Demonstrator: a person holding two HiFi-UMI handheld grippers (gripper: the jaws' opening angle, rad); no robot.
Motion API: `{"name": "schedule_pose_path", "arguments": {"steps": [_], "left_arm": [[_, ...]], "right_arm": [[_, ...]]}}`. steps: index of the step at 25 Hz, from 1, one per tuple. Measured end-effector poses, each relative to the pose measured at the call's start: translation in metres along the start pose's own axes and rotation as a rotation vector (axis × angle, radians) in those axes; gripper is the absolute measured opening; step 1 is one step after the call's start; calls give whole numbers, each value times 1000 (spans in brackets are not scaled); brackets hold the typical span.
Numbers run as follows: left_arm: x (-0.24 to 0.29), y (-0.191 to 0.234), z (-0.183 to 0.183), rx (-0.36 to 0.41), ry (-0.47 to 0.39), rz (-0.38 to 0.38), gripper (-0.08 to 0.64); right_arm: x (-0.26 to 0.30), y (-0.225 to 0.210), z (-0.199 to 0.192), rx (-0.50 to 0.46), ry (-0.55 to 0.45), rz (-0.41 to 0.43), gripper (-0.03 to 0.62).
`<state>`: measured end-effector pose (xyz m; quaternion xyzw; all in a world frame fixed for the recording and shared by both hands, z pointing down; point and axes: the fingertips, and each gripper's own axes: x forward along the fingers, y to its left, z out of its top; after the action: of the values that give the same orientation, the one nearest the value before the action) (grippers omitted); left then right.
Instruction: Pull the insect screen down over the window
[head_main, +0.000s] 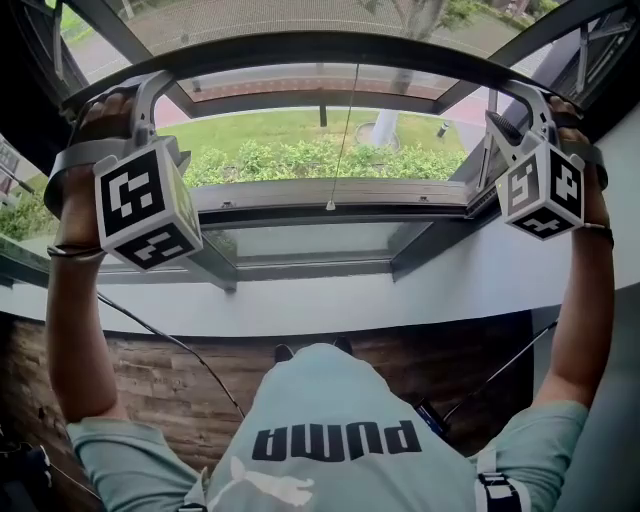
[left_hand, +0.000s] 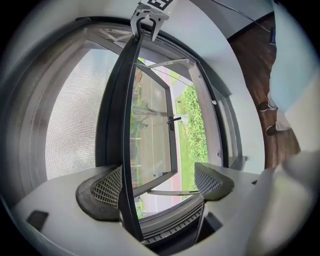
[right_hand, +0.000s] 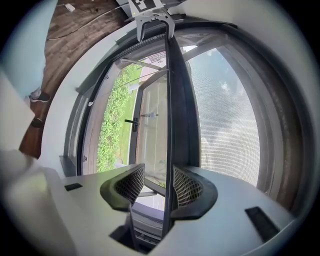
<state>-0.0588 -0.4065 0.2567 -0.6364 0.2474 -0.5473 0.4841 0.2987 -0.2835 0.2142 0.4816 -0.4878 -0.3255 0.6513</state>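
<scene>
The screen bar (head_main: 330, 46) runs between the jaws of the left gripper (left_hand: 157, 180) and the right gripper (right_hand: 154, 184), one near each end. The mesh (left_hand: 75, 115) lies above the claws and the sill (head_main: 300, 305) below them.

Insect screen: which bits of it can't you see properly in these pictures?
Head view: the mesh above the screen bar is cut off by the top edge.
Head view: the bar's ends hide behind the left hand and right hand.
Head view: the pull cord has a tip too small to make out.
</scene>
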Motion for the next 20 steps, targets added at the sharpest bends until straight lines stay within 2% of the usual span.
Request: {"name": "schedule_pose_path", "arguments": {"steps": [6,12,20], "left_arm": [[17,-32,2,8,8,-27,440],[36,-78,7,22,0,-114,440],[51,-105,8,22,0,-101,440]], "right_arm": [[12,33,2,-3,8,44,178],[28,81,4,-42,36,120,178],[35,111,7,-2,45,148,178]]}}
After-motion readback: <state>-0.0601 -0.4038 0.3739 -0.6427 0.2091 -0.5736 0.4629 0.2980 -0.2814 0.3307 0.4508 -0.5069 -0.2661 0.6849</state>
